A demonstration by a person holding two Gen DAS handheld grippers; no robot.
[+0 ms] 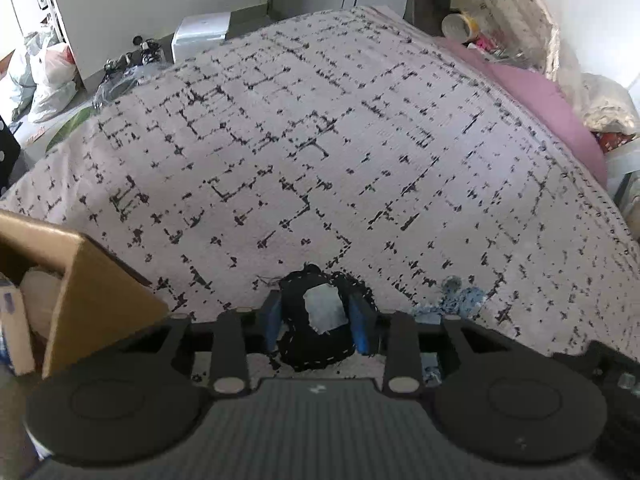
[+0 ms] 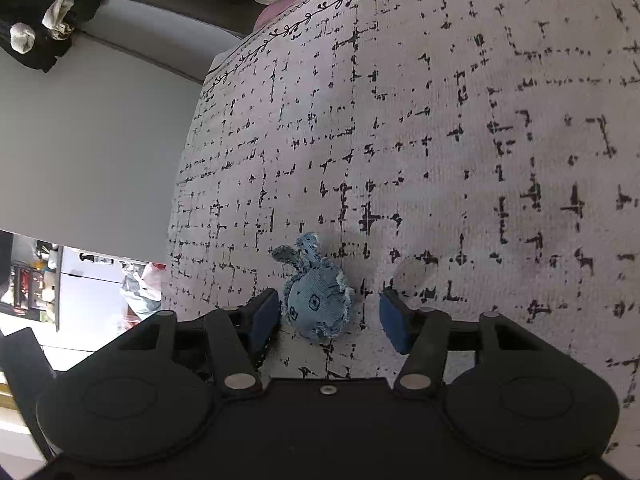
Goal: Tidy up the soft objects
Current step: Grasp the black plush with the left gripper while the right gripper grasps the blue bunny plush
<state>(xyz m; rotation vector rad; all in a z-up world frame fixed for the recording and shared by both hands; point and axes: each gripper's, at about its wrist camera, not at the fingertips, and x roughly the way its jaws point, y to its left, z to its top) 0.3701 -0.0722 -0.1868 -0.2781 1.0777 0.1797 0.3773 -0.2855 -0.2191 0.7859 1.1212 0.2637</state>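
Left wrist view: your left gripper [image 1: 318, 320] is closing its blue pads [image 1: 273, 320] on a black soft toy [image 1: 308, 334] with a pale grey patch, at the lower centre of the frame. Both pads are touching its sides, so it is clamped. The toy is lying on the bedspread [image 1: 320, 140], a woven pale cloth with a broken black grid. A cardboard box [image 1: 100, 300] is standing open at the lower left, with pale items inside. Risk: the toy is plush and rounded, so it could be squeezing out of the pads when you lift it.

Right wrist view: your right gripper [image 2: 330, 320] is standing apart around a blue denim toy [image 2: 318, 306] at the lower centre. The left pad is sitting just beside the toy; the right pad [image 2: 394, 326] is holding clear of it, so nothing is gripped yet. The toy is round, frayed at the seams, with two floppy ears. Risk: it is lying off-centre, so closing jaws could be pushing it sideways or catching only the frayed edge.
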